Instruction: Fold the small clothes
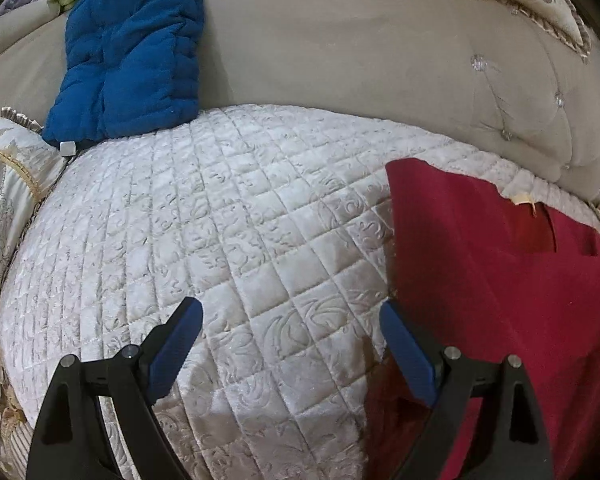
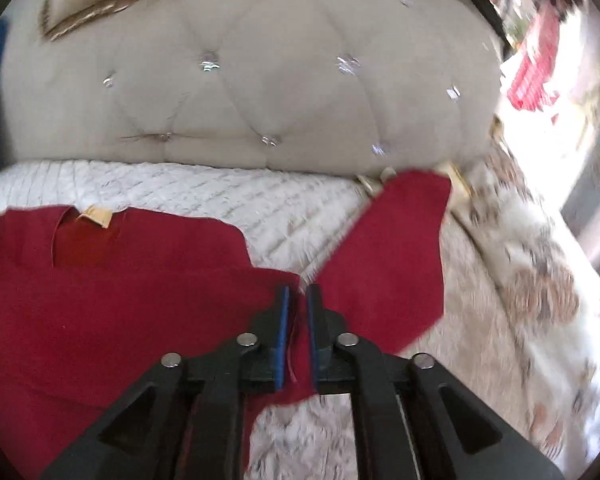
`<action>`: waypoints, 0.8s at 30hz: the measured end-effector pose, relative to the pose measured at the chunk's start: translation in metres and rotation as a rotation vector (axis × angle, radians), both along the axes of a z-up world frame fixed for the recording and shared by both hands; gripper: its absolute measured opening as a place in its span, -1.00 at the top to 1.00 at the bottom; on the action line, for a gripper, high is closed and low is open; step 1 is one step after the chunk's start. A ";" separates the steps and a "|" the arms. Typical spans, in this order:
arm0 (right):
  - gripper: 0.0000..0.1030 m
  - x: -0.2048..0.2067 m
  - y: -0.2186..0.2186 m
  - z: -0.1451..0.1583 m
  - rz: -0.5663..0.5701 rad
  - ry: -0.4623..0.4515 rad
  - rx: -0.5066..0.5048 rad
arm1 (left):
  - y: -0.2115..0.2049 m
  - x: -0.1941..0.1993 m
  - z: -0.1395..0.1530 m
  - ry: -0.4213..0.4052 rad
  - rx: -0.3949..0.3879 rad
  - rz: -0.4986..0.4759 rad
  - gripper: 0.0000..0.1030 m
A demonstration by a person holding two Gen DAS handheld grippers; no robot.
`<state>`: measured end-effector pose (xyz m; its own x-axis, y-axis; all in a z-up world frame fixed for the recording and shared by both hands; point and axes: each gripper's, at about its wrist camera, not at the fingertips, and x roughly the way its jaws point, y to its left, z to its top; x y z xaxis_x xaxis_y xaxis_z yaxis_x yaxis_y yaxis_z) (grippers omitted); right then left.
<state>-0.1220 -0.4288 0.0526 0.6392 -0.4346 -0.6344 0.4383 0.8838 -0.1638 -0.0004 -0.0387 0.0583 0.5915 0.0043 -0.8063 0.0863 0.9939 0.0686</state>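
A small red shirt lies on the white quilted cover, its neck label toward the headboard. My left gripper is open and empty, just left of the shirt's left edge, its right finger at that edge. In the right wrist view the shirt spreads to the left and its sleeve sticks up to the right. My right gripper is shut on the red shirt near the sleeve seam, with cloth pinched between the blue pads.
A beige tufted headboard stands behind the cover. A blue padded cushion leans at the back left. Patterned pillows lie at the left, and a floral bedspread runs along the right.
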 end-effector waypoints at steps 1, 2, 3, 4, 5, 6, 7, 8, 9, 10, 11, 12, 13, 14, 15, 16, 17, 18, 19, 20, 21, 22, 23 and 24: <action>0.96 -0.005 0.001 0.005 0.012 -0.031 0.024 | 0.000 0.000 0.000 0.003 0.003 0.002 -0.80; 0.74 -0.008 0.009 0.013 0.057 -0.076 0.055 | 0.000 0.000 0.000 0.004 0.006 0.001 -0.80; 0.61 -0.006 0.023 0.022 0.133 -0.111 0.087 | 0.000 0.000 -0.001 0.005 0.014 0.001 -0.80; 0.59 -0.001 0.036 0.027 0.205 -0.117 0.108 | -0.001 0.000 -0.002 0.006 0.030 0.002 -0.80; 0.59 0.011 0.061 0.031 0.326 -0.103 0.137 | -0.001 0.001 -0.004 0.008 0.044 0.002 -0.80; 0.59 0.020 0.078 0.031 0.404 -0.090 0.158 | -0.002 0.001 -0.006 0.015 0.059 0.001 -0.80; 0.59 0.031 0.097 0.030 0.487 -0.076 0.187 | -0.003 0.002 -0.010 0.027 0.072 -0.002 -0.80; 0.59 0.049 0.124 0.025 0.598 -0.051 0.235 | -0.004 0.003 -0.012 0.033 0.078 -0.005 -0.80; 0.59 0.062 0.142 0.020 0.670 -0.026 0.263 | -0.004 0.003 -0.015 0.036 0.089 -0.007 -0.80; 0.59 0.079 0.164 0.011 0.739 0.010 0.268 | -0.004 0.005 -0.018 0.040 0.106 -0.004 -0.80; 0.59 0.092 0.180 0.002 0.772 0.042 0.246 | -0.004 0.006 -0.020 0.046 0.108 -0.004 -0.80; 0.59 0.103 0.192 -0.007 0.789 0.073 0.220 | -0.003 0.008 -0.021 0.055 0.100 -0.007 -0.80; 0.59 0.114 0.203 -0.016 0.801 0.102 0.199 | -0.001 0.009 -0.020 0.061 0.085 -0.009 -0.80; 0.59 0.129 0.213 -0.030 0.810 0.143 0.185 | 0.001 0.010 -0.018 0.058 0.075 -0.008 -0.80; 0.63 0.138 0.217 -0.039 0.812 0.176 0.184 | 0.004 0.011 -0.016 0.056 0.068 -0.005 -0.80; 0.74 0.145 0.218 -0.049 0.820 0.206 0.188 | 0.008 0.013 -0.012 0.050 0.054 0.000 -0.80; 0.92 0.150 0.218 -0.056 0.829 0.213 0.182 | 0.011 0.013 -0.008 0.041 0.045 0.008 -0.80; 1.00 0.149 0.219 -0.056 0.832 0.187 0.172 | 0.016 0.014 -0.002 0.025 0.035 0.023 -0.80; 1.00 0.150 0.221 -0.052 0.828 0.170 0.166 | 0.020 0.015 0.003 0.006 0.026 0.039 -0.80; 1.00 0.155 0.223 -0.049 0.825 0.155 0.186 | 0.023 0.015 0.007 -0.010 0.023 0.052 -0.80; 1.00 0.159 0.223 -0.046 0.817 0.138 0.208 | 0.026 0.016 0.010 -0.025 0.023 0.067 -0.80; 1.00 0.165 0.224 -0.045 0.799 0.130 0.226 | 0.029 0.018 0.012 -0.034 0.026 0.083 -0.80; 1.00 0.173 0.226 -0.047 0.775 0.133 0.234 | 0.031 0.018 0.013 -0.035 0.023 0.088 -0.80; 1.00 0.177 0.229 -0.047 0.767 0.135 0.228 | 0.032 0.018 0.013 -0.033 0.018 0.091 -0.80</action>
